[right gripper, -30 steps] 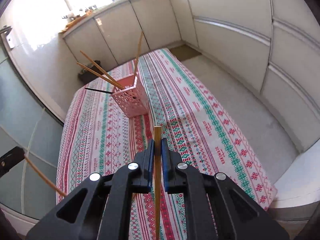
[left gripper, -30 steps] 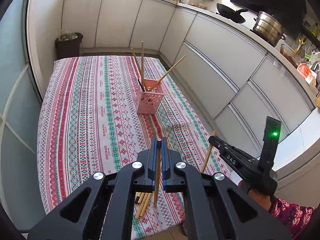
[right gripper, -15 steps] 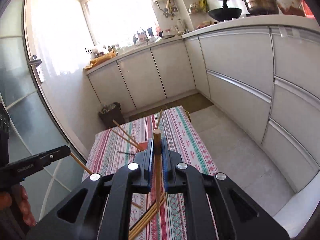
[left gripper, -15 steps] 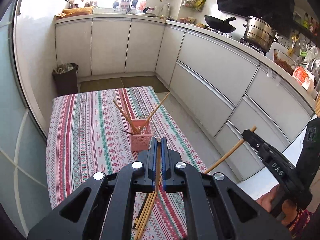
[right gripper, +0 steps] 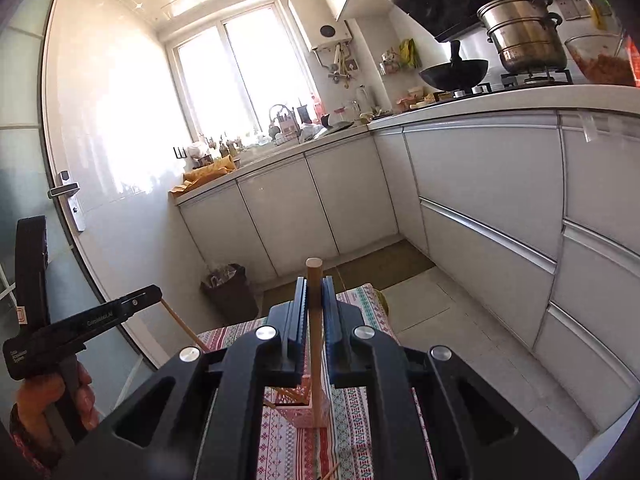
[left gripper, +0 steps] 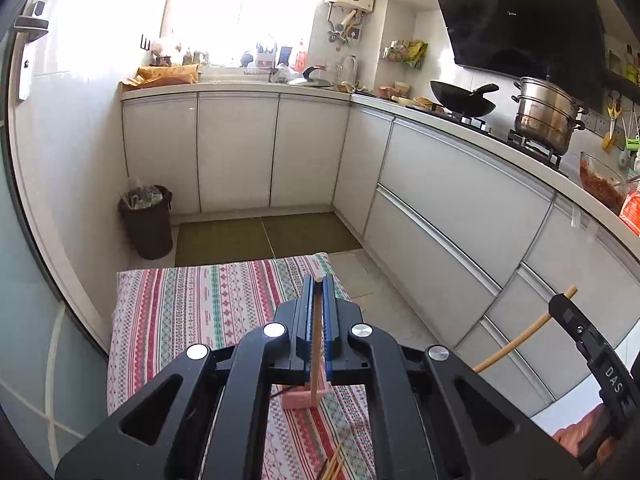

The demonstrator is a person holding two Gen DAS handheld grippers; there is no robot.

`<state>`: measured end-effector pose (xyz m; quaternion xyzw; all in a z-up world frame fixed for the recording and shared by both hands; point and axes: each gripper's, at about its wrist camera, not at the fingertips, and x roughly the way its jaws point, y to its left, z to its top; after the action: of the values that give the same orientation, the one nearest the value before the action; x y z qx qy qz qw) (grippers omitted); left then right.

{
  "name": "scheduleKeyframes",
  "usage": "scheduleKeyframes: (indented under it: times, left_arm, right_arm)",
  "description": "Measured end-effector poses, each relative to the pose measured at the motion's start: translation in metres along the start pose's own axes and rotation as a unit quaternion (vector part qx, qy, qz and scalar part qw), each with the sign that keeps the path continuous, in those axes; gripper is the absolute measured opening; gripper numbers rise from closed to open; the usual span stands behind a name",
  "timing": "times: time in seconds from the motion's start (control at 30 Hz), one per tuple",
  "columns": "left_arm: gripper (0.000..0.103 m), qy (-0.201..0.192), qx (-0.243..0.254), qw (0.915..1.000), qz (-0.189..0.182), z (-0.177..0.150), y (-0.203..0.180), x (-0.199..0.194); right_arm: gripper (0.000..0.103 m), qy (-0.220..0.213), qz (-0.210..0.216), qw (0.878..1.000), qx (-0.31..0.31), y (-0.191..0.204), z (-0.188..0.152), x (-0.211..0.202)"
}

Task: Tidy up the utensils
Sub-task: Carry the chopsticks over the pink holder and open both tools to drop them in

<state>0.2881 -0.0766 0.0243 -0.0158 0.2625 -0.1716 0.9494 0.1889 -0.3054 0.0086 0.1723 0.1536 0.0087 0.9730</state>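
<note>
A chopstick [left gripper: 317,332] is clamped upright in each tongs [left gripper: 319,280] [right gripper: 315,280], with the basket [right gripper: 304,412] seen directly below both.

White cabinets [left gripper: 236,152] line the back wall at twelve o'clock and turn along the right side toward three. A bright window [right gripper: 240,76] floods the counter [right gripper: 520,96] with daylight. A wok [left gripper: 464,100] and steel pot [left gripper: 546,114] sit at two o'clock; a dark bin [left gripper: 146,222] stands at nine on the tiled floor [left gripper: 264,234].
</note>
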Motion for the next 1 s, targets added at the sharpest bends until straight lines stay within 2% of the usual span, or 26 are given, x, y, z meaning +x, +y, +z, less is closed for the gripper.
scheduleKeyframes:
  times: [0.2, 0.3, 0.37, 0.53, 0.63, 0.73, 0.8, 1.0]
  left_arm:
    - [0.003, 0.010, -0.005, 0.9999, 0.012, 0.001, 0.004, 0.043]
    - [0.004, 0.040, -0.009, 0.9988, 0.026, -0.010, 0.008, 0.069]
    - [0.007, 0.044, -0.023, 0.9985, 0.023, -0.015, 0.013, 0.074]
    - [0.022, -0.011, -0.047, 0.9988, 0.012, -0.015, 0.026, 0.037]
    - [0.037, -0.046, -0.079, 0.9958, 0.001, -0.015, 0.037, 0.007]
    - [0.039, -0.071, -0.105, 0.9919, 0.008, -0.024, 0.051, -0.022]
    - [0.039, -0.074, -0.120, 0.9899, 0.015, -0.037, 0.062, -0.033]
    - [0.039, -0.039, -0.155, 0.9870, 0.020, -0.075, 0.093, -0.036]
  right_arm:
    - [0.008, 0.006, 0.011, 1.000, -0.009, 0.008, -0.002, 0.032]
    - [0.008, 0.013, 0.015, 1.000, -0.014, 0.011, -0.007, 0.047]
    - [0.008, 0.020, 0.017, 1.000, -0.015, 0.013, -0.011, 0.057]
    - [0.008, 0.025, 0.017, 0.999, -0.021, 0.018, -0.018, 0.073]
    - [0.008, 0.026, 0.017, 0.999, -0.025, 0.021, -0.019, 0.084]
    - [0.008, 0.023, 0.017, 0.999, -0.030, 0.027, -0.020, 0.094]
    - [0.008, 0.021, 0.017, 0.999, -0.031, 0.032, -0.022, 0.103]
    - [0.008, 0.025, 0.013, 0.999, -0.041, 0.042, -0.039, 0.138]
